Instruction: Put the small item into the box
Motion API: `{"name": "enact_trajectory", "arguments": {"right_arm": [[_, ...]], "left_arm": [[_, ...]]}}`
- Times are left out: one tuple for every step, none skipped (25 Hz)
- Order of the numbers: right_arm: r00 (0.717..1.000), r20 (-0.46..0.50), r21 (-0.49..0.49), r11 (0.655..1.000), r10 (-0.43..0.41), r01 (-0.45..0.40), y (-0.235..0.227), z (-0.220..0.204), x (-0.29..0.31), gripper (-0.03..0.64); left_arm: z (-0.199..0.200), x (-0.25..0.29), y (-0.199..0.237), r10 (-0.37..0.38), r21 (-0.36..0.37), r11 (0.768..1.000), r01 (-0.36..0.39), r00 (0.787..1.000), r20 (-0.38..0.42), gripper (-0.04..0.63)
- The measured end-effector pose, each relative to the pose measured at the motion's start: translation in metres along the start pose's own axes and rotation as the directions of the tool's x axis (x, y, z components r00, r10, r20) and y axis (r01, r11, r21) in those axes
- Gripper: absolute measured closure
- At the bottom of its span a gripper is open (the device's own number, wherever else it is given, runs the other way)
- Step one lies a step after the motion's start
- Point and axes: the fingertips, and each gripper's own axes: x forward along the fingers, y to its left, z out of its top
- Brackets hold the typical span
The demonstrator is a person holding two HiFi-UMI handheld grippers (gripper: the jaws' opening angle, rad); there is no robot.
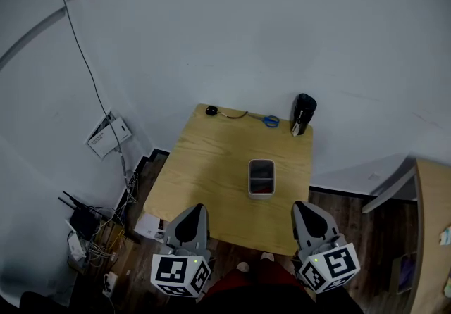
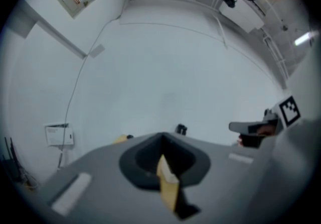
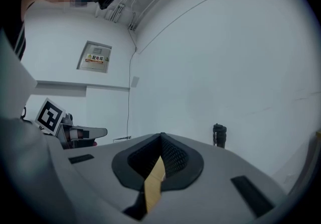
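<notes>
A small grey box (image 1: 261, 177) stands on the wooden table (image 1: 211, 165), right of its middle, with something dark and reddish inside. A small black item (image 1: 211, 110) lies at the table's far edge, with a thin cord beside it. My left gripper (image 1: 195, 210) hangs over the near left edge, jaws pressed together and empty. My right gripper (image 1: 302, 207) is over the near right edge, likewise shut and empty. In the left gripper view the left gripper (image 2: 161, 156) shows only a sliver of table between its jaws. The right gripper (image 3: 159, 156) looks the same in its own view.
A black bottle (image 1: 304, 113) stands at the far right corner, with blue scissors (image 1: 270, 120) beside it. Cables and a router (image 1: 84, 221) lie on the floor at left. A wall box (image 1: 108, 135) hangs low. Another wooden surface (image 1: 431, 235) is at the right.
</notes>
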Motion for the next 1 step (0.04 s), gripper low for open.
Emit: {"name": "enact_trajectory", "arguments": {"right_arm": [[1.000, 0.001, -0.002, 1.000, -0.005, 0.005, 0.0000, -0.0008, -0.0012, 0.609]], "left_arm": [[-0.0018, -0.0009, 0.0002, -0.004, -0.001, 1.000, 0.004, 1.000, -0.004, 0.592]]}}
